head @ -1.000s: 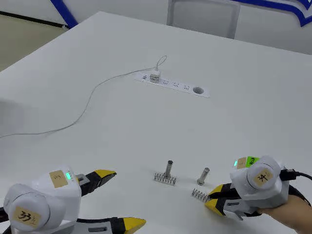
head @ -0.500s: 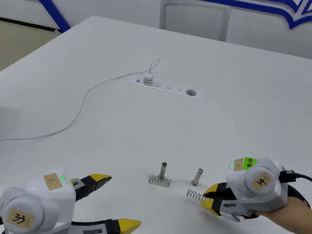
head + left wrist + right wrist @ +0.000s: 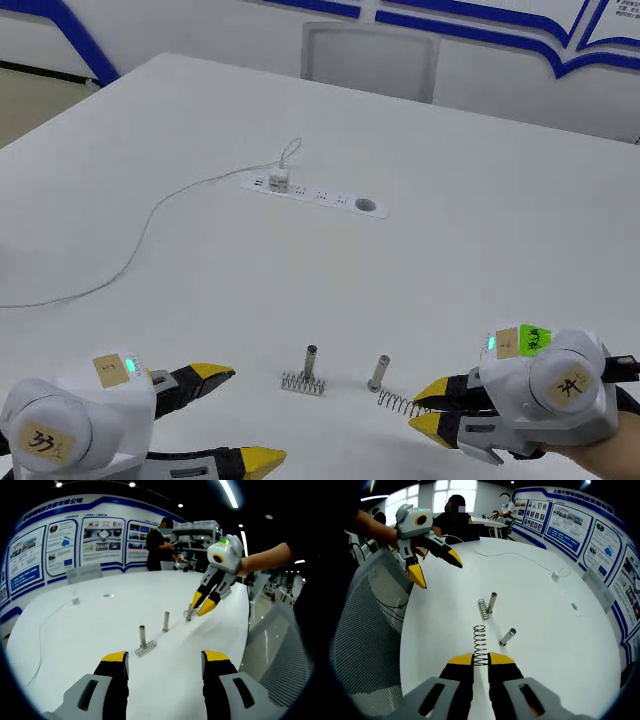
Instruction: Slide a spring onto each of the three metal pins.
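Two short metal pins (image 3: 310,360) (image 3: 380,371) stand upright on the white table (image 3: 480,250). A spring (image 3: 302,383) lies at the foot of the left pin. My right gripper (image 3: 430,408) is shut on one end of a second spring (image 3: 398,403), which points at the right pin's base. In the right gripper view that held spring (image 3: 480,644) sticks out past the gripper (image 3: 480,661) beside a pin (image 3: 507,637). My left gripper (image 3: 238,415) stands open at the lower left, holding nothing. In the left gripper view its jaws (image 3: 165,657) face the pins (image 3: 142,636) and the lying spring (image 3: 146,649).
A white power strip (image 3: 312,195) with a plug (image 3: 278,182) and a long cable (image 3: 150,225) lies further back. A chair (image 3: 370,60) stands behind the table's far edge. A mesh chair (image 3: 370,610) is near the table's front edge. People stand in the background.
The head camera has tilted up, so everything sits lower in view. My right gripper keeps hold of the spring near the right pin. My left gripper stays open.
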Demonstrator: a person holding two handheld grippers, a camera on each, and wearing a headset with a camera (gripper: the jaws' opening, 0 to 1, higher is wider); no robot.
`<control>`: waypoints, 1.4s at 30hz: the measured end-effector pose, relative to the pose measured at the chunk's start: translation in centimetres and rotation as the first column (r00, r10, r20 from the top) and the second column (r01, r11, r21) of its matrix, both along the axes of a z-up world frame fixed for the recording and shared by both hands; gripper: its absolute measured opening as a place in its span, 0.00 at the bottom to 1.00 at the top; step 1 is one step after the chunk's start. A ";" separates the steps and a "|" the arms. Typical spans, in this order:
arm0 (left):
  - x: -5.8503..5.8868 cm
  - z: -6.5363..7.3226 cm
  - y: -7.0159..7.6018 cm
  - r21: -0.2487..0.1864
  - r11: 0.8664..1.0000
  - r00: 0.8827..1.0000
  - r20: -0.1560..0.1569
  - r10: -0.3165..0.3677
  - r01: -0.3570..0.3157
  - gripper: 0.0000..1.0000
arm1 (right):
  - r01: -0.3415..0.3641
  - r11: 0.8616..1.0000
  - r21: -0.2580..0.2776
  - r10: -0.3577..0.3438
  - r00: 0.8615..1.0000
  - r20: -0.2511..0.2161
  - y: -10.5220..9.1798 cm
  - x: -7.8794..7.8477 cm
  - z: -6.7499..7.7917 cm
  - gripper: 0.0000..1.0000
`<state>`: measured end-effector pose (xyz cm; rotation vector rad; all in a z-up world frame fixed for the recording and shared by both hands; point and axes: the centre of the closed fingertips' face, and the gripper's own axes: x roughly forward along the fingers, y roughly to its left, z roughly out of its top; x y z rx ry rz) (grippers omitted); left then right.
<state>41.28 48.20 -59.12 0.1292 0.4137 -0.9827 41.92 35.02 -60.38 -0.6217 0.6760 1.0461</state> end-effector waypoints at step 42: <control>-3.2 2.9 -8.8 0.041 0.916 0.915 0.047 -0.400 0.399 0.19 | -0.164 0.986 0.027 0.163 0.986 0.026 4.2 -4.3 3.1 0.11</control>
